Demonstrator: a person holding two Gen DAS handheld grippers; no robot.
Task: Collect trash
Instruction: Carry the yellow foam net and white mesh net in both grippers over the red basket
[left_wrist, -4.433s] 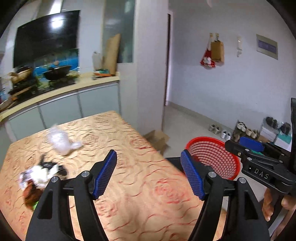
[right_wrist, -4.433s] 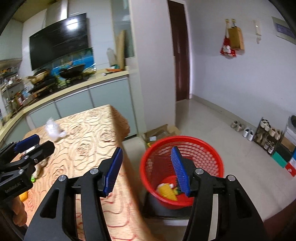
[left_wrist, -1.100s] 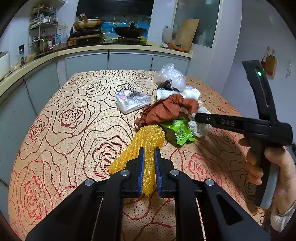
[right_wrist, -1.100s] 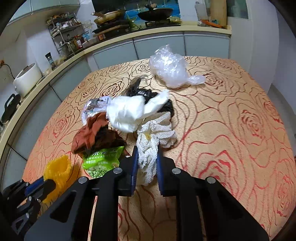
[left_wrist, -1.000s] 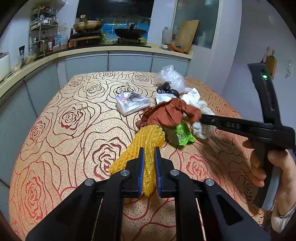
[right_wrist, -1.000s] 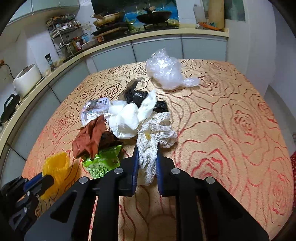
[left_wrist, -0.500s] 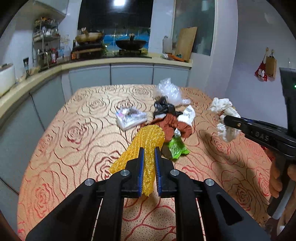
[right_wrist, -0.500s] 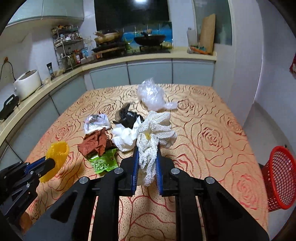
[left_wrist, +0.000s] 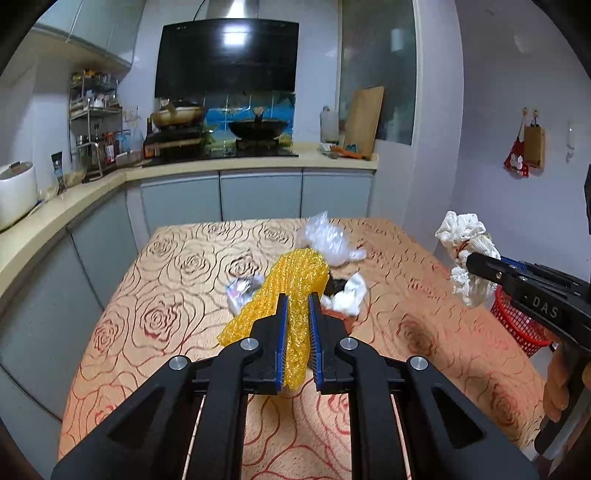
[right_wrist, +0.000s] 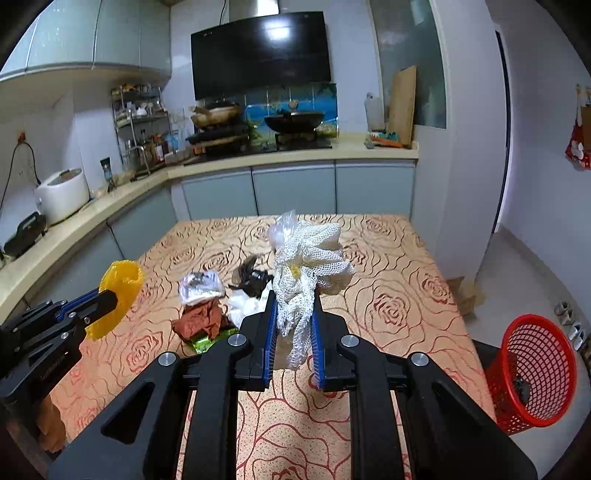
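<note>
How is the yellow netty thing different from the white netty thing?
The yellow foam net is bright yellow and held by the left hand-held gripper; the white mesh net is white and held by the right hand-held gripper. The yellow hangs long, the white bunches up. Both are lifted off the table.

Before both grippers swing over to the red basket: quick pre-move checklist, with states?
1. Left gripper shut on yellow foam net: ok.
2. Right gripper shut on white mesh net: ok.
3. Both pieces lifted off the table: ok; the right wrist view shows the yellow piece in the air, the left wrist view the white one.
4. Red basket in view, open mouth unobstructed: ok.
5. Table cleared: not ok; clear plastic bag, brown wrapper and other scraps remain.
6. Grip firmness: cannot tell.
</note>
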